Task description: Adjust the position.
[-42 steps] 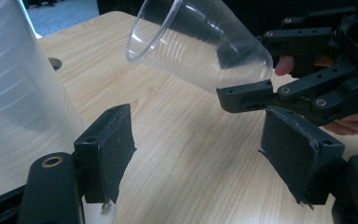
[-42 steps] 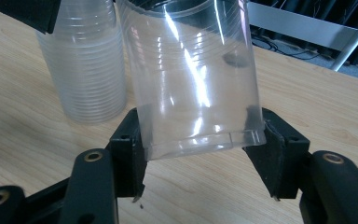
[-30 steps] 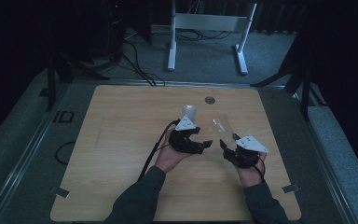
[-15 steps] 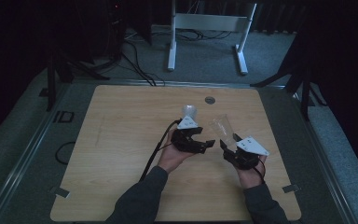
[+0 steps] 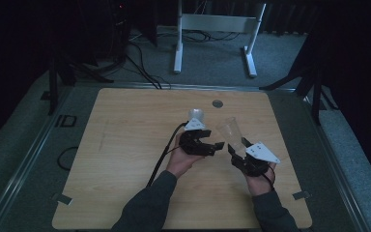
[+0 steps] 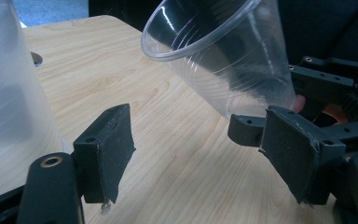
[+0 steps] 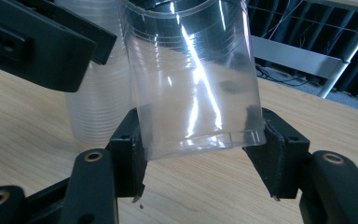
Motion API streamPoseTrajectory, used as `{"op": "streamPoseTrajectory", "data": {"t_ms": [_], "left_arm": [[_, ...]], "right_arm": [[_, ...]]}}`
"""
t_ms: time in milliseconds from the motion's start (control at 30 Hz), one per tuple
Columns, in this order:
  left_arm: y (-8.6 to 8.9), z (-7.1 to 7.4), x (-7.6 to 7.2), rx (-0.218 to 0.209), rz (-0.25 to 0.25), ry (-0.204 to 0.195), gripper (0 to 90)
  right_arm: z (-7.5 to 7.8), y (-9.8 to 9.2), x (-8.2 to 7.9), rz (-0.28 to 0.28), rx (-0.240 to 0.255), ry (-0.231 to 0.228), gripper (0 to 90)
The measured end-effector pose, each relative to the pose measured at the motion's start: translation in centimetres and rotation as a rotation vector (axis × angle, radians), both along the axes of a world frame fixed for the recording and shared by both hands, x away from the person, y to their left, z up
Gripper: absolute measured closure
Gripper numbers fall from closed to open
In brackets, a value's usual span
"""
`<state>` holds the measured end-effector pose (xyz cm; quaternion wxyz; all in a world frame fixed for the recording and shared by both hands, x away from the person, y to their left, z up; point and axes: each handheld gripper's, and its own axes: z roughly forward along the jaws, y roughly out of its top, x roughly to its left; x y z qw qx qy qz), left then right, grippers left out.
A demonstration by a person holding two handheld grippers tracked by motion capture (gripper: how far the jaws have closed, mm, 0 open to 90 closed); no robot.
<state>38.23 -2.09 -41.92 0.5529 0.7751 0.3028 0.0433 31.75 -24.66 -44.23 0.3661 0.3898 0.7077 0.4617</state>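
High view: person at a wooden table [image 5: 125, 145], a gripper in each hand, two plastic cups between and ahead of them.
Right gripper [image 5: 239, 153]: jaws clamped on the base of a clear cup [image 5: 232, 133]; in the right gripper view the pads press both sides of the cup's foot [image 7: 200, 135].
Clear cup, axis: held off the table, tilted — mouth pointing away from the person and leaning toward the left hand's side; base toward the right hand.
Left gripper [image 5: 211, 146]: jaws apart with nothing between them, and they have just been opening. Left gripper view shows bare wood between the pads [image 6: 107, 154].
Key relation: the clear cup [image 6: 223, 60] lies up and to the right of the left gripper's open jaws, near but not touching, its open rim turned toward them.
Frosted cup [image 5: 195, 116]: stands on the table just beyond the left gripper — close at the left edge of the left gripper view [image 6: 9, 93]. Left hand is the nearer one to it.
Judgement: left jaws look readied for a cup; which one, cannot tell.
Surface: pale wood grain, a round grommet hole [image 5: 217, 103] near the far edge.
Room: dim, grey carpet, white stand frame [image 5: 217, 24] beyond, cables on the floor [image 5: 145, 72].
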Motion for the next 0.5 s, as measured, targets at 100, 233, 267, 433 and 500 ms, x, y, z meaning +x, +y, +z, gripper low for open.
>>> {"op": "streamPoseTrajectory", "data": {"t_ms": [100,233,267,433,500], "left_arm": [[-0.08,-0.02,0.06,-0.014,0.002,0.004,24.1],[-0.17,0.04,0.10,-0.040,-0.001,0.011,23.5],[-0.19,0.07,0.11,-0.041,-0.002,0.013,23.5],[-0.20,0.13,0.15,-0.068,-0.009,0.018,22.0],[-0.24,0.17,0.15,-0.084,-0.012,0.024,21.8]], "right_arm": [[0.05,0.03,-0.10,0.002,0.003,-0.005,42.3],[0.07,0.17,-0.24,0.009,0.004,-0.012,42.3],[0.07,0.20,-0.26,0.010,0.002,-0.015,42.3],[0.12,0.32,-0.34,0.016,0.008,-0.020,42.3],[0.12,0.33,-0.36,0.017,0.008,-0.021,42.3]]}}
